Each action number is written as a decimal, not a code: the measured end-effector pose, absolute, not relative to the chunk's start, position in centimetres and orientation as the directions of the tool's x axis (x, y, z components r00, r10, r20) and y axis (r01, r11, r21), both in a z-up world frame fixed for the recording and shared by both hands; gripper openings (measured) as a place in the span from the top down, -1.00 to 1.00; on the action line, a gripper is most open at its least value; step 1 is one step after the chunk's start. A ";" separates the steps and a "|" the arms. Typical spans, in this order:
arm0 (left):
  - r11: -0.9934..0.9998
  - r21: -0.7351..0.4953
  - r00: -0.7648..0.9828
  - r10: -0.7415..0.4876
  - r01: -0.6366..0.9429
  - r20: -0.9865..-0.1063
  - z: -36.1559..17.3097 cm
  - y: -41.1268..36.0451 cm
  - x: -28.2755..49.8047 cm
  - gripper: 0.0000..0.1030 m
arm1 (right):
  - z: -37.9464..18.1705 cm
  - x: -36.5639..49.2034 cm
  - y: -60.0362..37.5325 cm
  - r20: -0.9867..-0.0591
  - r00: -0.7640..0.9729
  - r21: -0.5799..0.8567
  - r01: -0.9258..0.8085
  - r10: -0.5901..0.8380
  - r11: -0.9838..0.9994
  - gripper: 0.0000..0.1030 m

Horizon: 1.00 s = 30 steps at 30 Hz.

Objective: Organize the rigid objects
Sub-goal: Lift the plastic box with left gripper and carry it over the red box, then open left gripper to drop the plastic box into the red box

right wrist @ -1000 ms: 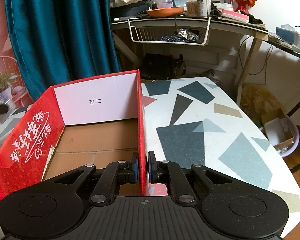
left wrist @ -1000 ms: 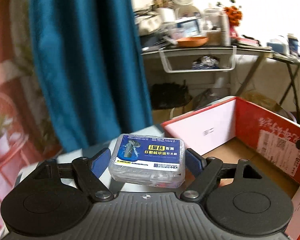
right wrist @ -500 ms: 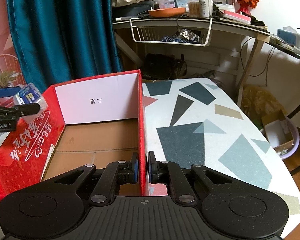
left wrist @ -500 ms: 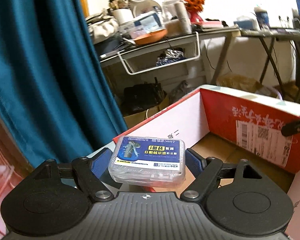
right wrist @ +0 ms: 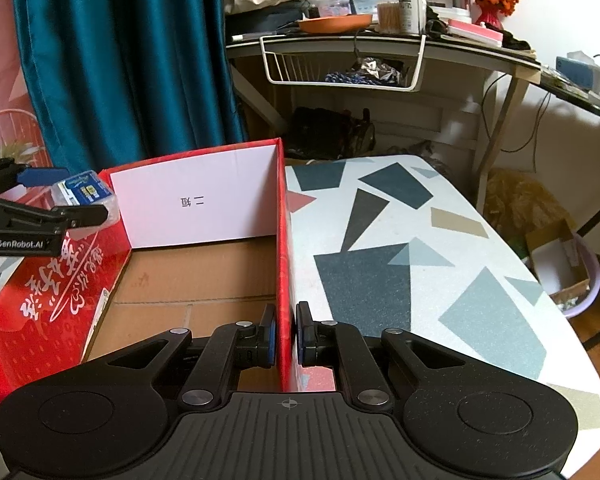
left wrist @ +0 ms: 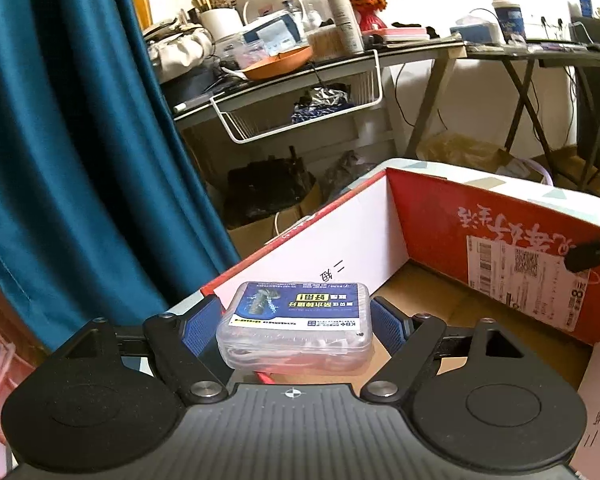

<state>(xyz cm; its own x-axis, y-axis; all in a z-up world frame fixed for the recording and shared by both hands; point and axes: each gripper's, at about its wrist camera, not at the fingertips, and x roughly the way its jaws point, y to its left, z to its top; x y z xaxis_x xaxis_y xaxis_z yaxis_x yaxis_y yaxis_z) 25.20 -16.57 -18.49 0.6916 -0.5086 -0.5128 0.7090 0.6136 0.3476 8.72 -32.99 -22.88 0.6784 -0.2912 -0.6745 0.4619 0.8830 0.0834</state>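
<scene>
Cluttered room w/ patterned table (right wrist: 440, 248): right gripper (right wrist: 286, 338) pinches red box (right wrist: 284, 240) wall, prob. steadying it; left gripper (left wrist: 296, 322) clamped on clear plastic case (left wrist: 294, 330), held over box rim, ready to drop in.

Home: cluttered desk (right wrist: 380, 46), teal curtain (right wrist: 120, 60)

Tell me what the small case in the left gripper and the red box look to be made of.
Small case: clear, glossy hard plastic, apparently; its contents show through the side walls, and a blue printed label covers the lid. Red box: cardboard, with a red printed outside, a white end panel and a bare brown floor with visible flap seams; its thin wall stands between the right gripper's pads.
</scene>
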 end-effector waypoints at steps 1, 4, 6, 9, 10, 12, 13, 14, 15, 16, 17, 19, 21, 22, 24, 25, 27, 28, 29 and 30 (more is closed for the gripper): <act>0.610 0.352 0.691 -0.507 0.710 -0.515 -18.6 -16.6 25.2 -0.62 | -22.9 8.7 -33.0 -0.674 0.679 0.085 0.463 -0.291 0.883 0.83; 0.612 0.347 0.687 -0.499 0.711 -0.528 -18.7 -16.5 25.2 -0.65 | -22.9 8.7 -33.0 -0.674 0.679 0.085 0.463 -0.291 0.882 0.83; 0.615 0.343 0.688 -0.503 0.710 -0.522 -18.6 -16.2 25.0 -0.65 | -22.9 8.7 -33.0 -0.675 0.679 0.086 0.462 -0.290 0.883 0.83; 0.618 0.335 0.686 -0.508 0.712 -0.521 -18.4 -15.8 25.0 -0.66 | -22.9 8.8 -33.0 -0.674 0.679 0.085 0.462 -0.290 0.883 0.83; 0.620 0.335 0.687 -0.505 0.710 -0.522 -18.4 -15.6 25.0 -0.66 | -22.9 8.8 -33.0 -0.675 0.679 0.085 0.463 -0.290 0.882 0.83; 0.624 0.338 0.693 -0.499 0.704 -0.521 -18.4 -15.5 25.1 -0.66 | -22.9 8.8 -33.0 -0.675 0.678 0.086 0.463 -0.291 0.882 0.82; 0.627 0.341 0.696 -0.495 0.701 -0.521 -18.4 -15.4 25.2 -0.66 | -22.9 8.8 -33.0 -0.675 0.678 0.085 0.463 -0.291 0.882 0.82; 0.630 0.343 0.699 -0.491 0.697 -0.520 -18.4 -15.3 25.3 -0.66 | -22.9 8.8 -33.0 -0.675 0.678 0.085 0.463 -0.291 0.882 0.82; 0.634 0.346 0.704 -0.485 0.691 -0.519 -18.5 -15.3 25.4 -0.66 | -22.9 8.8 -33.0 -0.675 0.678 0.085 0.463 -0.290 0.882 0.82; 0.639 0.347 0.708 -0.479 0.687 -0.519 -18.5 -15.2 25.5 -0.66 | -22.9 8.8 -33.0 -0.675 0.678 0.086 0.463 -0.290 0.882 0.82; 0.643 0.348 0.711 -0.475 0.683 -0.518 -18.5 -15.2 25.6 -0.66 | -23.0 8.8 -33.0 -0.675 0.678 0.087 0.463 -0.289 0.882 0.82; 0.648 0.348 0.714 -0.468 0.677 -0.521 -18.6 -15.1 25.7 -0.66 | -23.0 8.8 -33.0 -0.675 0.678 0.086 0.462 -0.289 0.883 0.83; 0.653 0.354 0.721 -0.458 0.670 -0.520 -18.7 -15.1 25.8 -0.66 | -23.0 8.8 -33.0 -0.675 0.678 0.086 0.462 -0.289 0.883 0.82; 0.655 0.358 0.724 -0.454 0.666 -0.519 -18.7 -15.1 25.9 -0.66 | -23.0 8.8 -33.0 -0.675 0.678 0.086 0.462 -0.289 0.882 0.82; 0.661 0.364 0.733 -0.442 0.656 -0.517 -18.7 -15.1 26.0 -0.66 | -23.0 8.8 -33.0 -0.676 0.678 0.087 0.462 -0.289 0.882 0.82; 0.667 0.365 0.737 -0.436 0.650 -0.516 -18.7 -15.0 26.1 -0.66 | -23.0 8.8 -33.0 -0.676 0.678 0.087 0.462 -0.289 0.883 0.82; 0.679 0.359 0.742 -0.427 0.641 -0.518 -18.7 -14.9 26.4 -0.66 | -23.0 8.8 -33.0 -0.676 0.678 0.087 0.463 -0.289 0.882 0.82; 0.685 0.355 0.745 -0.422 0.635 -0.517 -18.6 -14.8 26.5 -0.66 | -23.0 8.8 -33.0 -0.676 0.678 0.086 0.462 -0.289 0.883 0.82; 0.694 0.351 0.748 -0.418 0.629 -0.515 -18.5 -14.7 26.7 -0.66 | -23.0 8.8 -33.0 -0.676 0.677 0.085 0.462 -0.290 0.883 0.82; 0.703 0.345 0.752 -0.413 0.622 -0.513 -18.4 -14.5 26.8 -0.66 | -23.1 8.8 -33.0 -0.676 0.677 0.085 0.462 -0.289 0.883 0.82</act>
<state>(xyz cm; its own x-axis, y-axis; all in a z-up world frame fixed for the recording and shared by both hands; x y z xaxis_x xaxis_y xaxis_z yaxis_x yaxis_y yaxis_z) 26.78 -14.46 -18.43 0.7521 -0.4131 -0.5135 0.6219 0.7028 0.3454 8.78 -33.03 -23.06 0.6773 -0.2894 -0.6764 0.4622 0.8827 0.0852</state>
